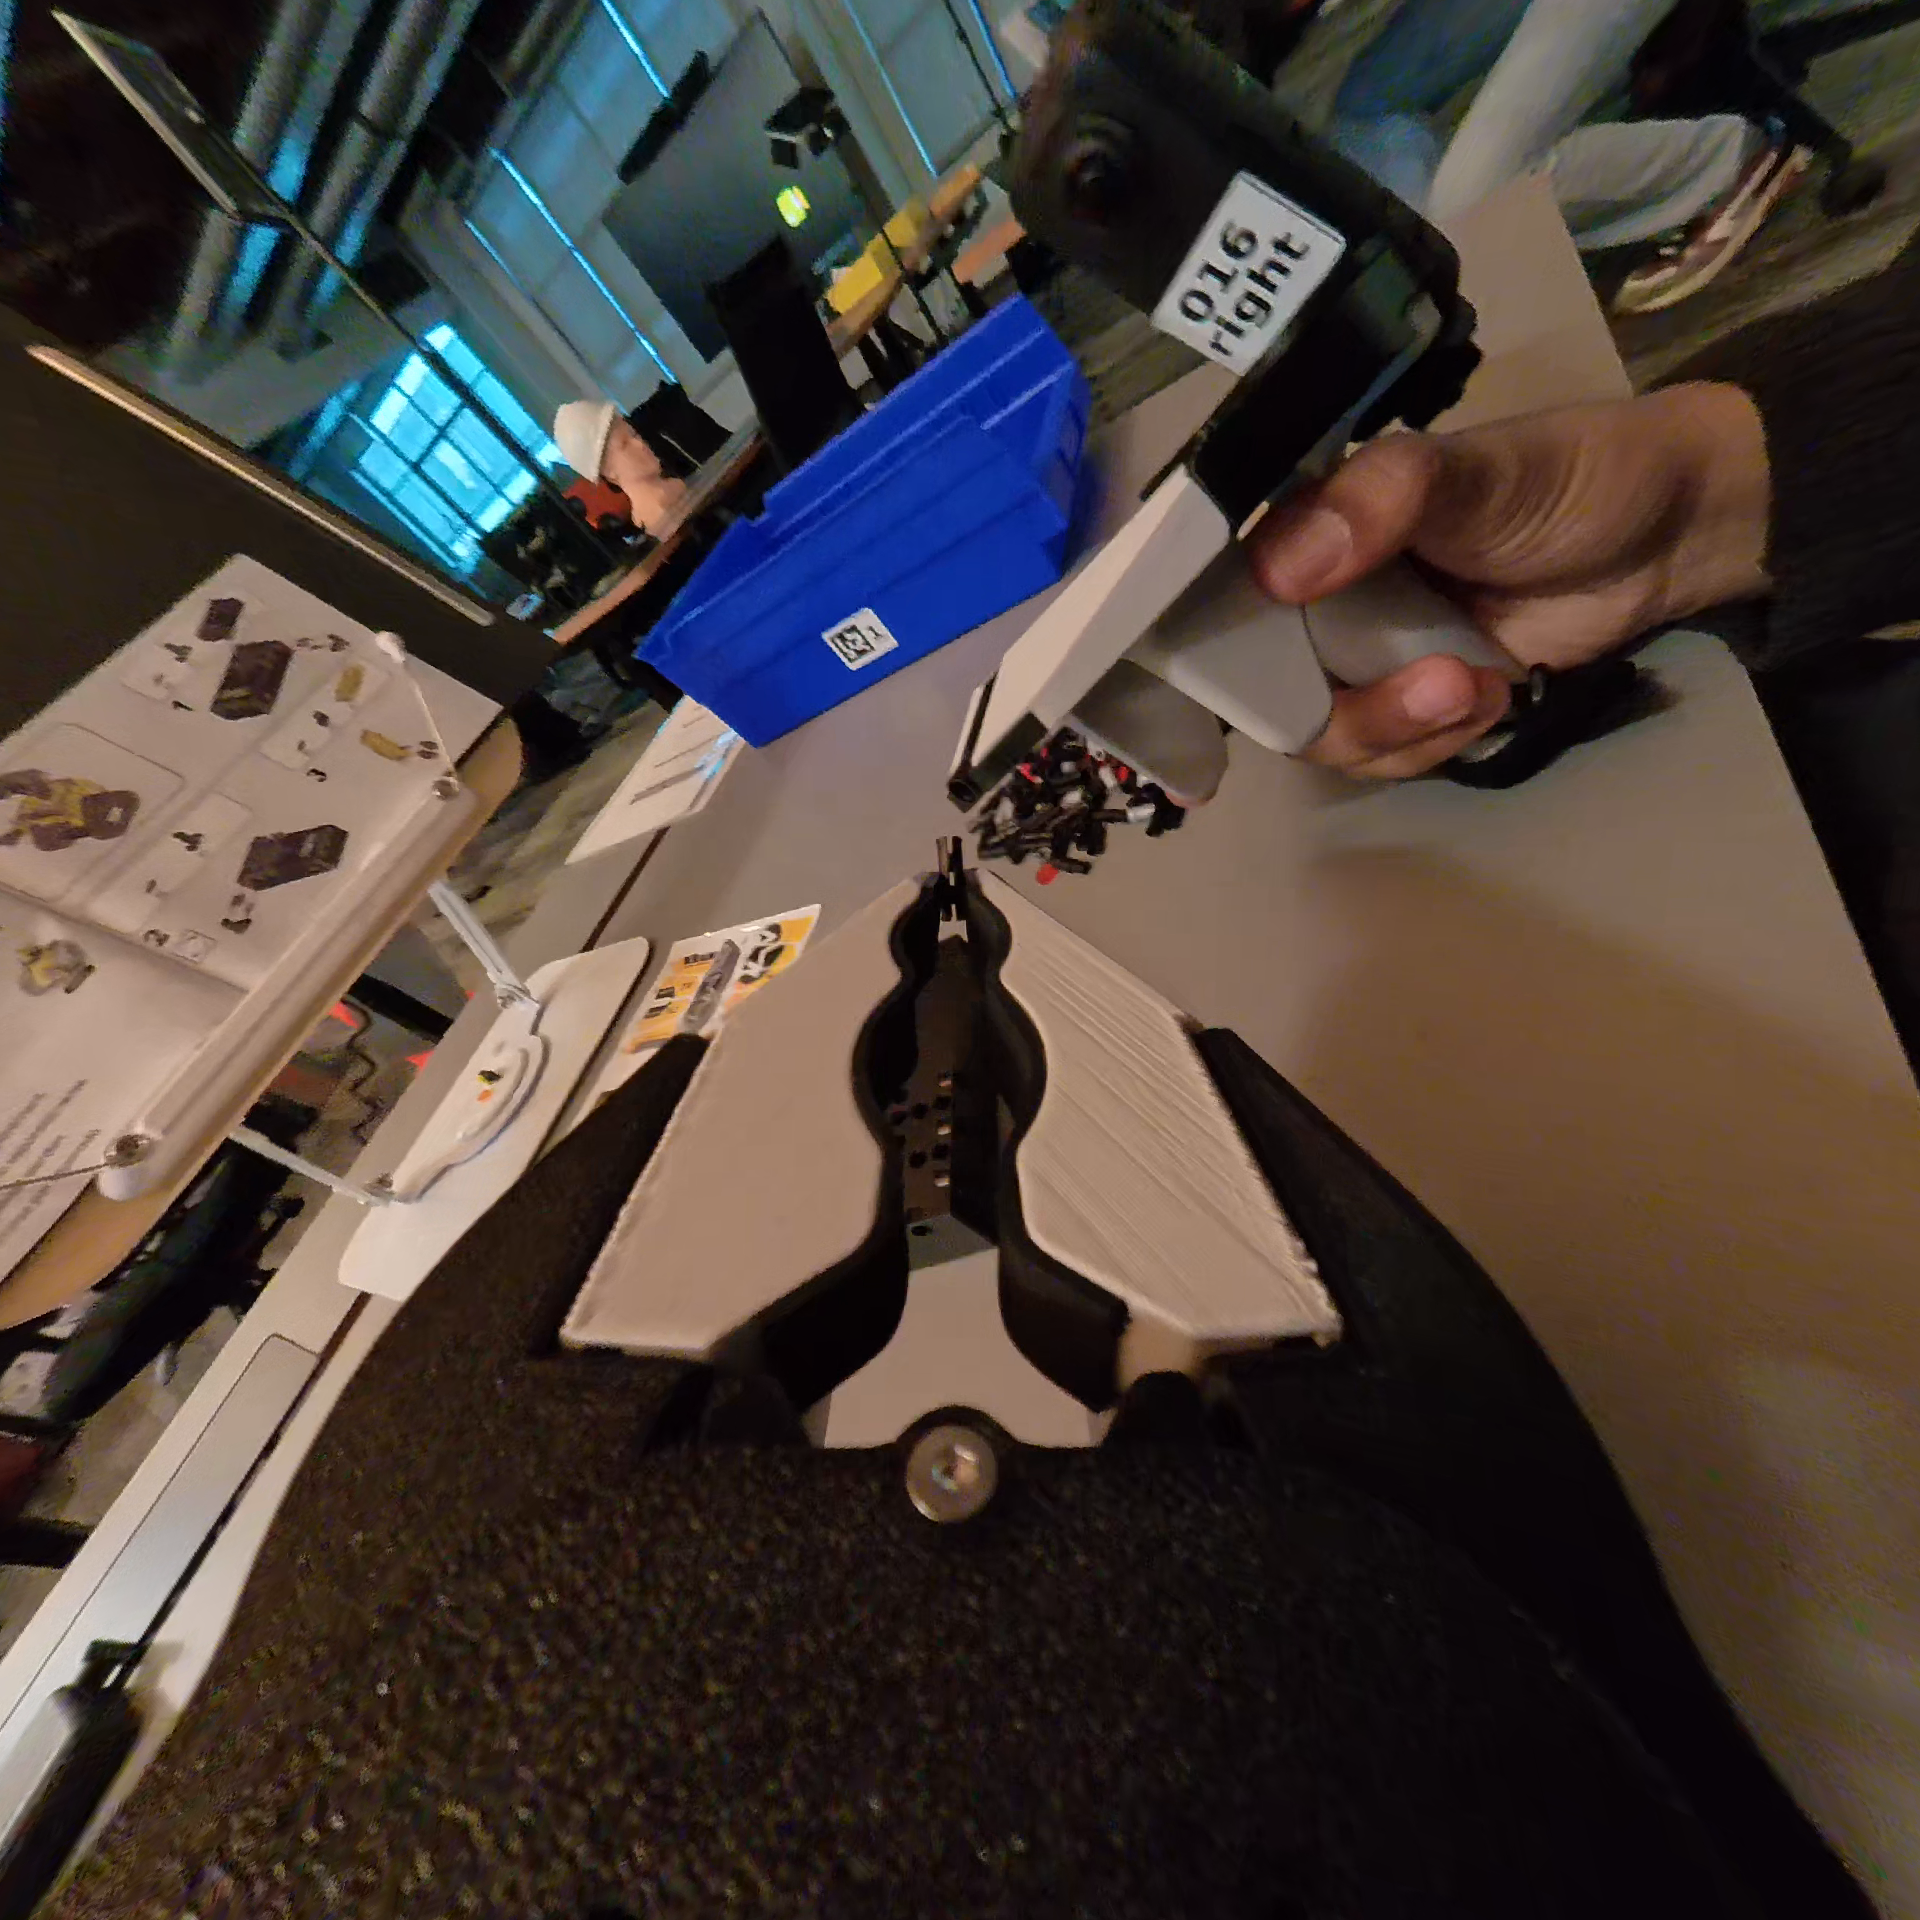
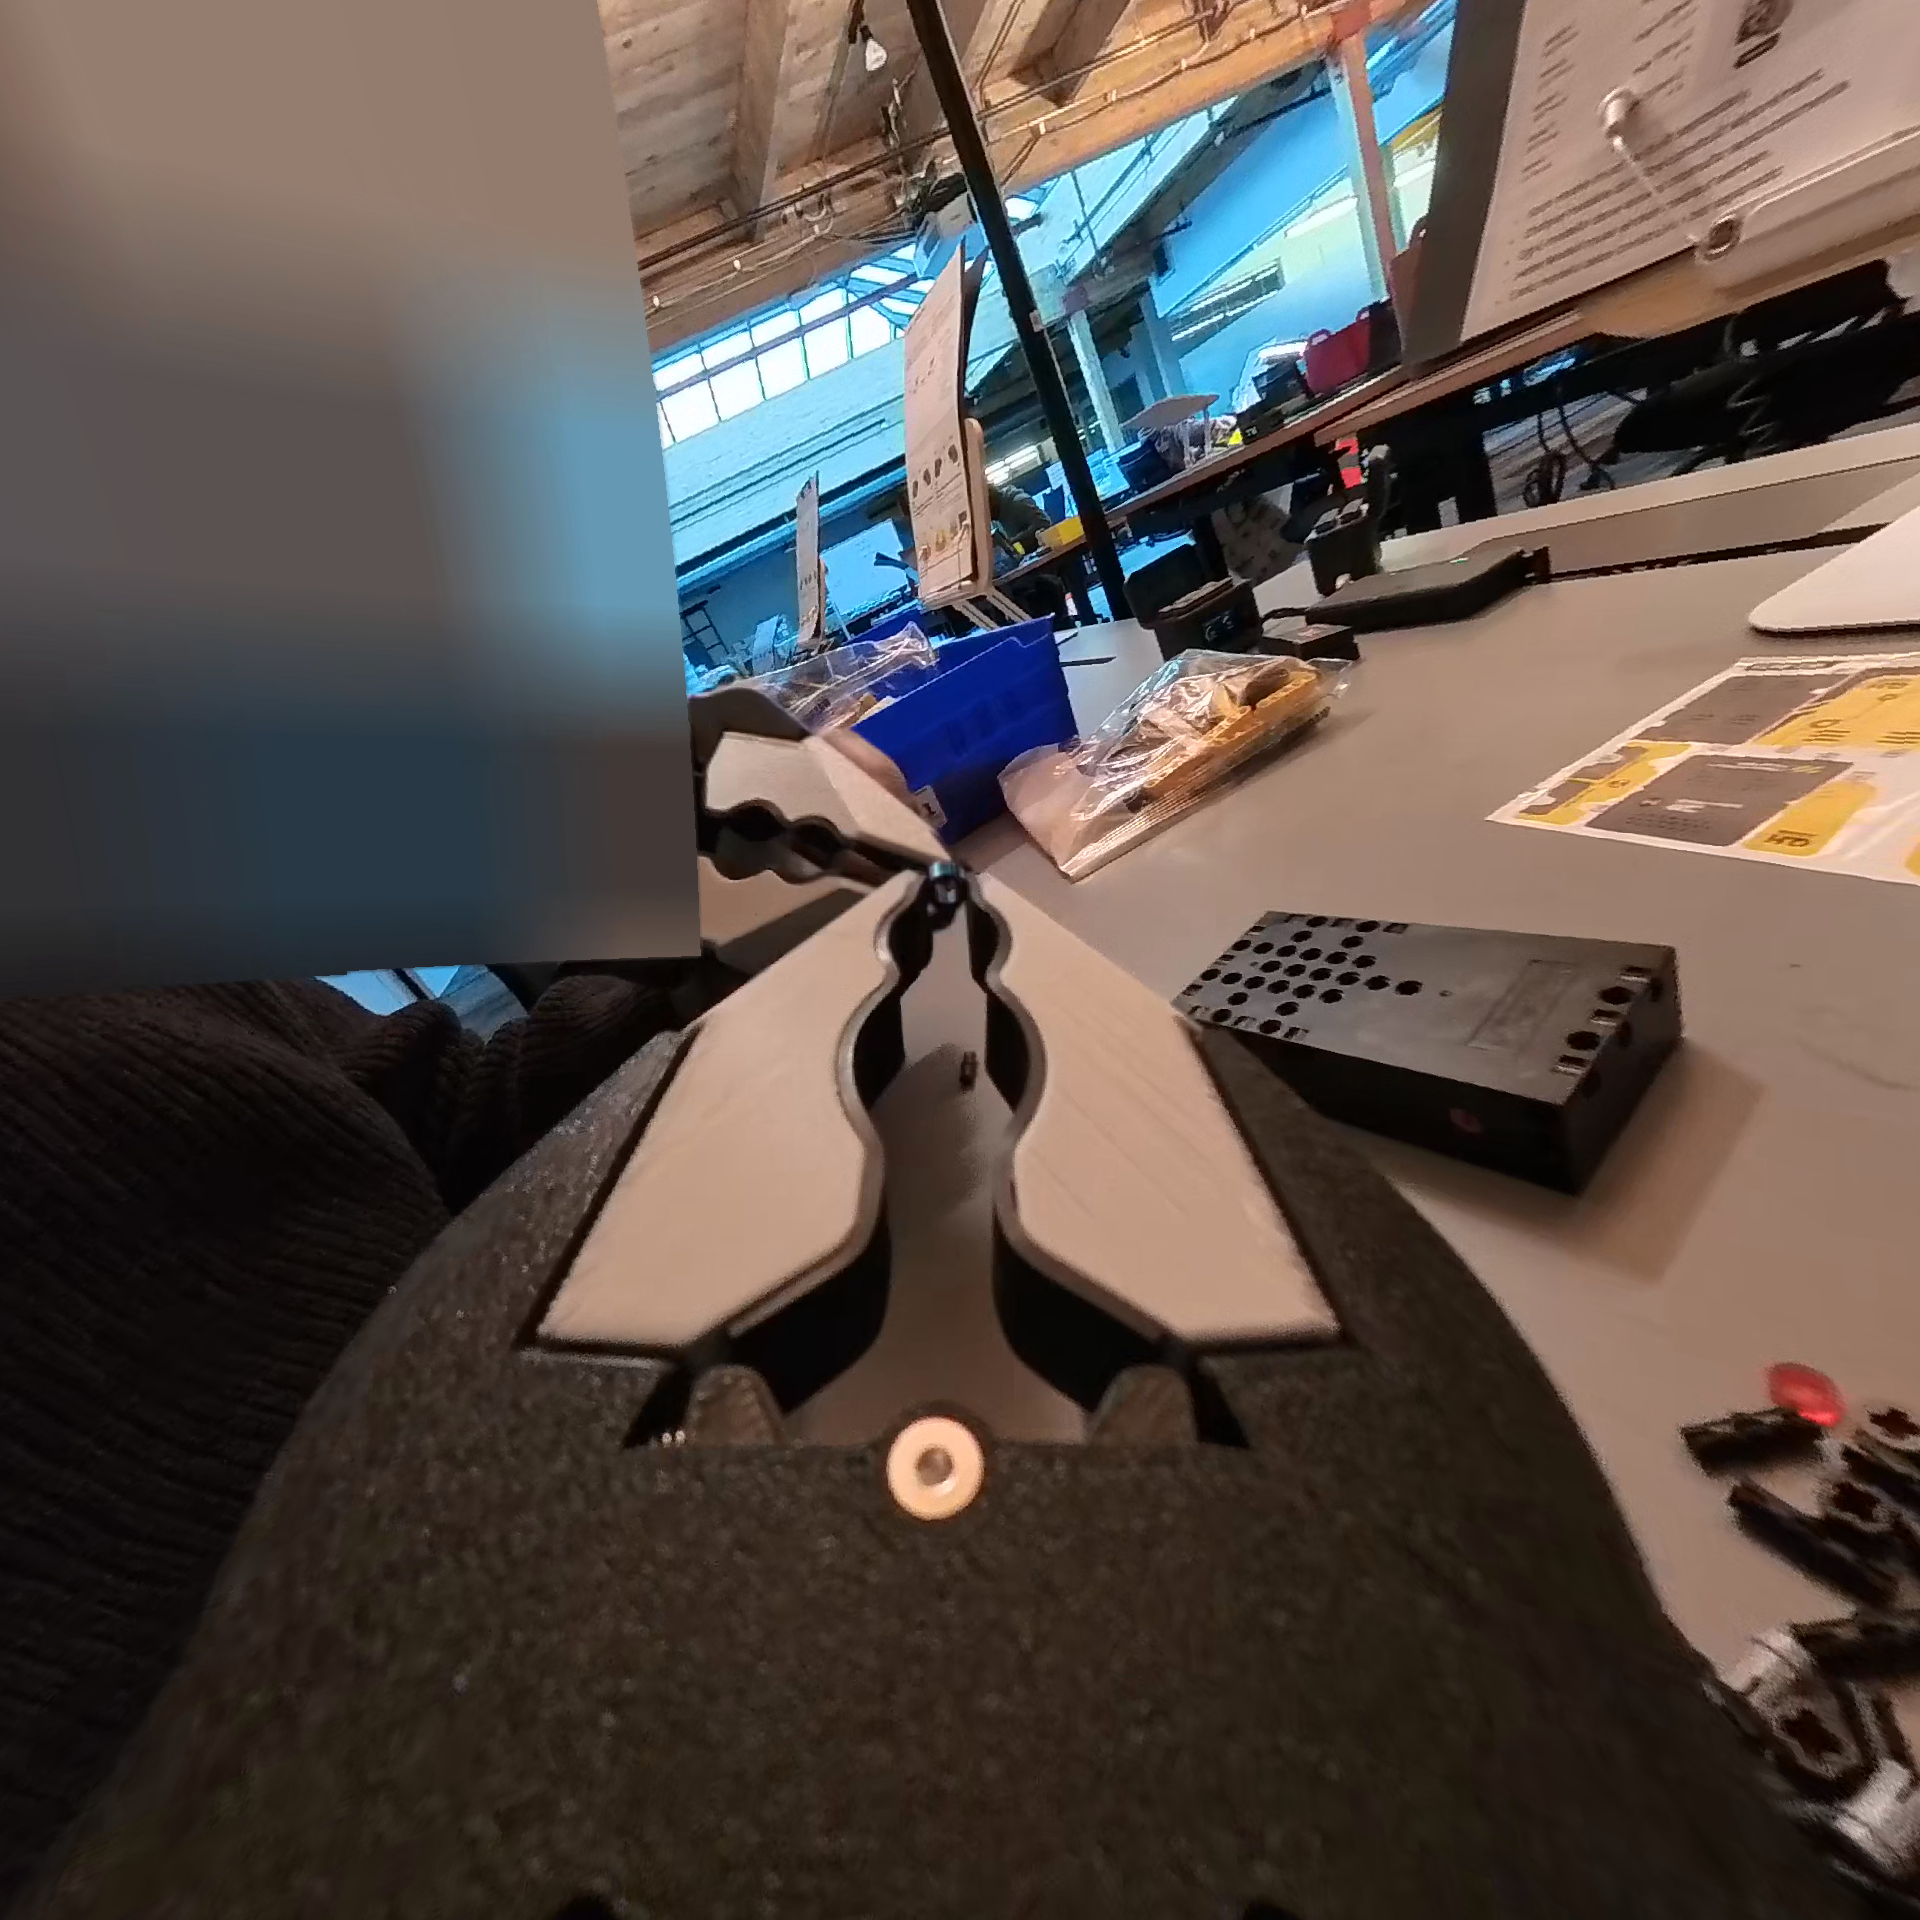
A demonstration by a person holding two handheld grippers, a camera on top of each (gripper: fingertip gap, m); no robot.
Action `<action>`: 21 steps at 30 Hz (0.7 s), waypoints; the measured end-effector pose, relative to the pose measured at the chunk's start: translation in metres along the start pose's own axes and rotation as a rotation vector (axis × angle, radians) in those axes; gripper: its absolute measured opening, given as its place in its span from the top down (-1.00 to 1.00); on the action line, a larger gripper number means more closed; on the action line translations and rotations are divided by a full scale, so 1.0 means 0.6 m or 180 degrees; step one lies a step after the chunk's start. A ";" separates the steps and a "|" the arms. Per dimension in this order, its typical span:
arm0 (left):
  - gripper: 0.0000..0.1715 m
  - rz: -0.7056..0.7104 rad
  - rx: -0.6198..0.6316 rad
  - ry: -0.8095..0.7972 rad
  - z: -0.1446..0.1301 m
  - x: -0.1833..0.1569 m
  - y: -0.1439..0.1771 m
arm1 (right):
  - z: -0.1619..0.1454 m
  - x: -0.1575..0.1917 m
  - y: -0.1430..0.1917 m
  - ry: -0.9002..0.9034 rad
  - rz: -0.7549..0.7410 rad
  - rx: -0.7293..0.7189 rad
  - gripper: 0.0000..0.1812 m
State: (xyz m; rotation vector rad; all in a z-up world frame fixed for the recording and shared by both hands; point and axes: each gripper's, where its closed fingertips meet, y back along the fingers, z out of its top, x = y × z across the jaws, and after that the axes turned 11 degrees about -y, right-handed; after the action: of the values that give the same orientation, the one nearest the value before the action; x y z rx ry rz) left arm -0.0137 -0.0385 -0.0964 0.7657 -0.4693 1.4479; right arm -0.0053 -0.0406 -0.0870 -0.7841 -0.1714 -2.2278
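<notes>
Between the closed fingertips of the left gripper [image 1: 948, 878] sits a small black pin [image 1: 948, 854], poking out at 12 o'clock. Beneath its fingers lies a black perforated block [image 1: 940, 1153]. At 1 o'clock, the right gripper [image 1: 971, 784] hovers over a pile of small black pins [image 1: 1070, 805], pinching a black pin [image 2: 943, 891] at its narrowed tips. A blue bin [image 1: 894, 540] stands at 11 o'clock on the grey table [image 1: 1455, 1039].

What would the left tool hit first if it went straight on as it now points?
Most likely the right tool, whose tip hangs just past the small black pin the left tool pinches. Depth is unclear; the pin pile lies just right.
</notes>
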 end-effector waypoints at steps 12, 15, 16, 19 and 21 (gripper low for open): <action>0.97 -0.0744 0.0111 0.0421 -0.022 -0.051 -0.011 | -0.014 -0.036 0.035 -0.0341 -0.0047 0.0517 0.93; 0.97 -0.0746 0.0108 0.0428 -0.023 -0.051 -0.010 | -0.035 -0.033 0.025 -0.0334 -0.0051 0.0762 0.92; 0.97 -0.0746 0.0103 0.0416 -0.023 -0.051 -0.010 | -0.038 -0.032 0.024 -0.0339 -0.0050 0.0788 0.92; 0.97 -0.0741 0.0057 0.0398 -0.016 -0.053 -0.009 | -0.041 -0.027 0.024 -0.0364 0.0022 0.0831 0.93; 0.97 -0.0735 0.0056 0.0390 -0.015 -0.053 -0.010 | -0.047 -0.023 0.022 -0.0350 0.0064 0.0896 0.92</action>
State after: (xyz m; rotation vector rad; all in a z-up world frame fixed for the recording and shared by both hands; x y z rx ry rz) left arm -0.0122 -0.0541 -0.1261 0.7161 -0.2652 1.2755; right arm -0.0026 -0.0513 -0.1190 -0.7484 -0.5163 -2.0829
